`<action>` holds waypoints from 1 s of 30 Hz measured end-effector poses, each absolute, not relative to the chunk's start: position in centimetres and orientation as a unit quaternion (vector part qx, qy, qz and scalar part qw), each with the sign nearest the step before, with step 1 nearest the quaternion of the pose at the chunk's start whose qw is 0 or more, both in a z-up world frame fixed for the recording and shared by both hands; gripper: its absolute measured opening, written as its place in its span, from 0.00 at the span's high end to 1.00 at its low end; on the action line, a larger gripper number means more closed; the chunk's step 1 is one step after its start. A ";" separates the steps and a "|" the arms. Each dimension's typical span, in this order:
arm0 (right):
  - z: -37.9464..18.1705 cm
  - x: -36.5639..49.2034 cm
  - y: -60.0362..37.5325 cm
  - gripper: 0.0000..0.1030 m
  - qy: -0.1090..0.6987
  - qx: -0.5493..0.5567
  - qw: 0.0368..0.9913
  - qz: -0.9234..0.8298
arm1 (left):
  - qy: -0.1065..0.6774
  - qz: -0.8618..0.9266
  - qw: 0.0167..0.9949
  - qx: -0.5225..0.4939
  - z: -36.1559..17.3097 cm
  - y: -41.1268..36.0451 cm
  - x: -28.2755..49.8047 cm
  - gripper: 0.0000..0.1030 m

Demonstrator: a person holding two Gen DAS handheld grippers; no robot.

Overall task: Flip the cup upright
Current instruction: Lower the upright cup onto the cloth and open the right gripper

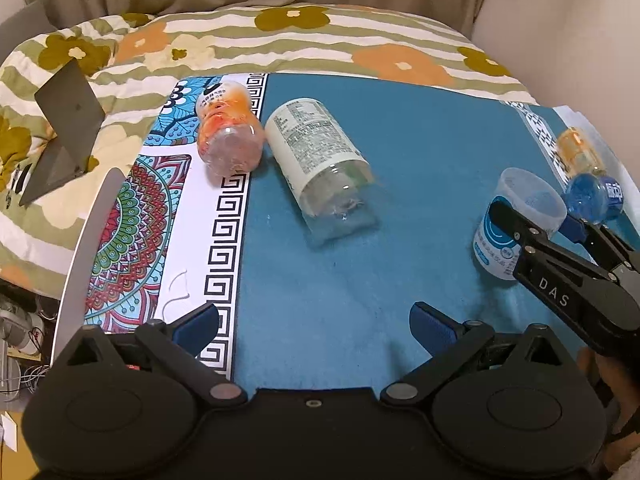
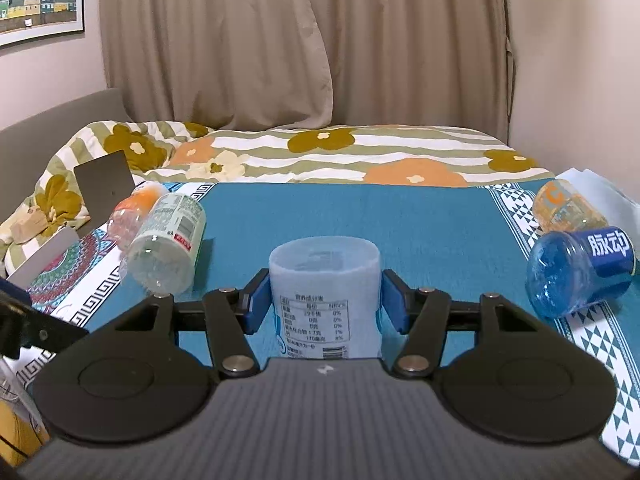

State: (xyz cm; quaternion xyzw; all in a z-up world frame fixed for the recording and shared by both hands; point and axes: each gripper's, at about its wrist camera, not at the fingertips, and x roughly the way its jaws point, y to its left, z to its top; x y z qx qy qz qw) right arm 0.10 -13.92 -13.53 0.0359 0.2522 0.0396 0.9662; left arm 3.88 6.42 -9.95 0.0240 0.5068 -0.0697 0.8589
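Observation:
A translucent cup (image 2: 324, 300) with a blue-and-white label stands upright on the blue cloth (image 2: 420, 232), mouth up. My right gripper (image 2: 324, 306) is open around it, a blue pad (image 2: 253, 304) on each side with small gaps. In the left wrist view the same cup (image 1: 516, 220) stands at the right with the right gripper (image 1: 536, 224) around it. My left gripper (image 1: 314, 322) is open and empty, low over the cloth. A white-labelled clear cup (image 1: 320, 164) lies on its side mid-cloth.
An orange cup (image 1: 230, 132) lies on its side at the left by the patterned border. A blue cup (image 2: 580, 272) and an orange cup (image 2: 566, 206) lie on their sides at the right. A grey laptop (image 1: 60, 136) sits on the floral bedding (image 1: 320, 40) behind.

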 end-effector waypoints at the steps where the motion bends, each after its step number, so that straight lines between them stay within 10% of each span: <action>1: -13.4 0.1 -13.9 0.29 0.258 0.034 0.965 0.040 | 0.508 -0.070 0.858 0.025 -10.0 6.4 3.8 0.00; 18: -11.1 2.9 -12.8 0.27 0.400 -0.003 0.915 0.048 | 0.521 -0.072 0.850 0.010 -9.3 6.0 3.1 0.00; 23: -11.2 3.2 -13.2 0.00 0.413 0.013 0.910 0.040 | 0.523 -0.069 0.850 0.010 -9.2 5.8 3.1 0.00; 30: -8.7 2.5 -14.4 0.00 0.437 0.029 0.898 0.034 | 0.508 -0.073 0.858 0.003 -6.2 5.3 2.8 0.00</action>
